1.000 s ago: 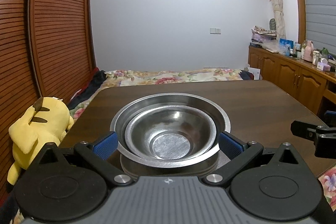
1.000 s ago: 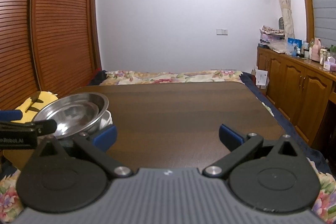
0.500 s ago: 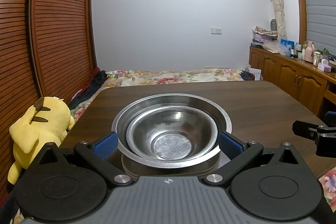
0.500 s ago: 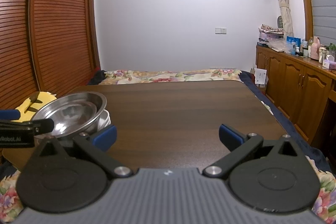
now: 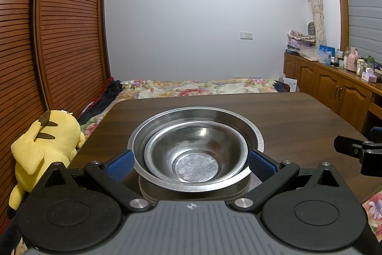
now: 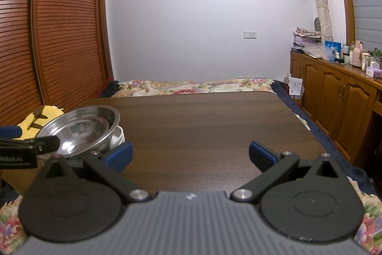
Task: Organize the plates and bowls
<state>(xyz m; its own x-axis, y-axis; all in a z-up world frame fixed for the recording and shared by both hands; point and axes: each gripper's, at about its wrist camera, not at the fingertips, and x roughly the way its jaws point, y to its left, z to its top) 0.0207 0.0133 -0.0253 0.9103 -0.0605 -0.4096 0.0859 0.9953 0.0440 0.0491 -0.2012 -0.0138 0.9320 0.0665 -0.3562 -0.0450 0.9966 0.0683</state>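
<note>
While nested steel bowls [image 5: 195, 149] sit stacked between the spread left claw [image 5: 189, 163], withdraw straight toward 6 o'clock; right claw [image 6: 189, 155], released, waits empty over the table [image 6: 203, 126].

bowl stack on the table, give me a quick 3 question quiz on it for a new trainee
1. True or false: the smaller steel bowl sits nested inside the larger steel bowl.
2. Which gripper has the stack between its fingers? A) left gripper B) right gripper
3. Fill in: to the left of the table lies a yellow ____.

Key: 1 true. 2 A; its jaws stand open either side of the stack, while the right gripper is open over bare table. 3 plush toy.
</note>
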